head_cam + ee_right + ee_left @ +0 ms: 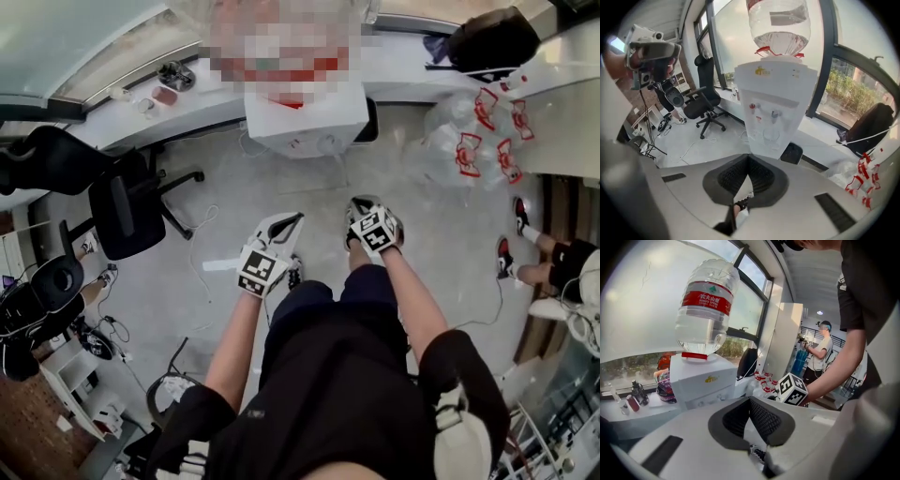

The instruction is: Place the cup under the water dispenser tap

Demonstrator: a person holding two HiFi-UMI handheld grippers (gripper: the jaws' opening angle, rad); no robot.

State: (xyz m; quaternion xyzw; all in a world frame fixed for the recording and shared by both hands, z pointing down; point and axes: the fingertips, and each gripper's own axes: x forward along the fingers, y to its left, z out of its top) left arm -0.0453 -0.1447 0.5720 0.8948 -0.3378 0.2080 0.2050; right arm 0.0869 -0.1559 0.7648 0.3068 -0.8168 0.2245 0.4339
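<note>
A: Two tongs, both clenched?

B: Yes. The left gripper (292, 221) and right gripper (360, 203) pinch nothing. The clear cup (771, 136) seems to stand in the recess of the water dispenser (776, 84), under a tap (774, 114). The person should draw both grippers straight away without brushing it.

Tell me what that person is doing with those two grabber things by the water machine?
A person stands facing a water dispenser with a big bottle on top, holding two grippers. The left gripper and the right gripper both have their jaws shut, with nothing in them. What looks like a clear cup already stands under the taps, away from both grippers.
</note>
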